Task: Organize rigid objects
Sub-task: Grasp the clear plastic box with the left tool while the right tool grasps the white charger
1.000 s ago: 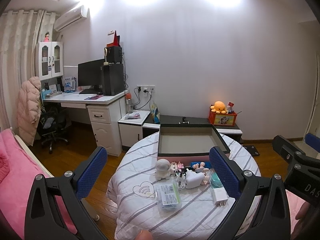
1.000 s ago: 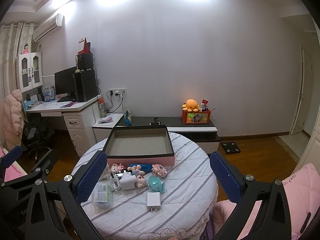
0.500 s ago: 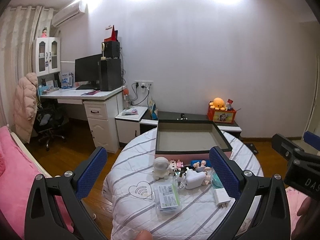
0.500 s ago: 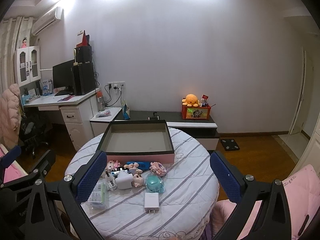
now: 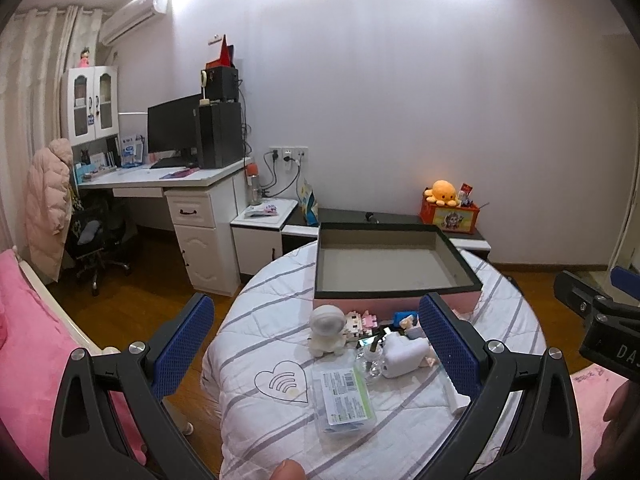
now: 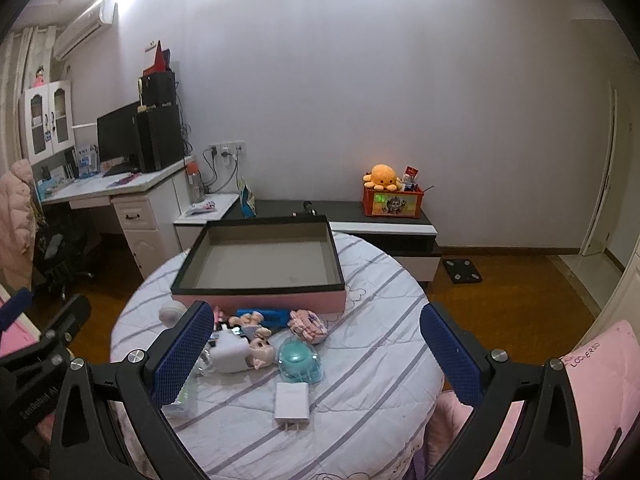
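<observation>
A round table with a striped cloth (image 6: 372,364) carries an empty pink box with a black rim (image 6: 260,258) at its far side. In front of the box lie small items: a white charger (image 6: 293,402), a teal dome case (image 6: 299,360), a white adapter with a doll (image 6: 240,354), a pink block toy (image 6: 308,322) and a blue item (image 6: 266,316). The left wrist view also shows a white astronaut figure (image 5: 327,330) and a clear packet with a green label (image 5: 344,398). My left gripper (image 5: 316,354) and right gripper (image 6: 316,354) hang open above the near edge, holding nothing.
A white desk with a monitor (image 5: 172,128) stands at the left, with an office chair (image 5: 96,240) before it. A low cabinet holds an orange plush on a red box (image 6: 390,194). Pink bedding (image 5: 28,344) lies near left, and a black scale (image 6: 462,270) sits on the wooden floor.
Both grippers have drawn nearer to the table and tilted down a little, so the box and items appear larger. Both stay open and nothing on the table moved.
</observation>
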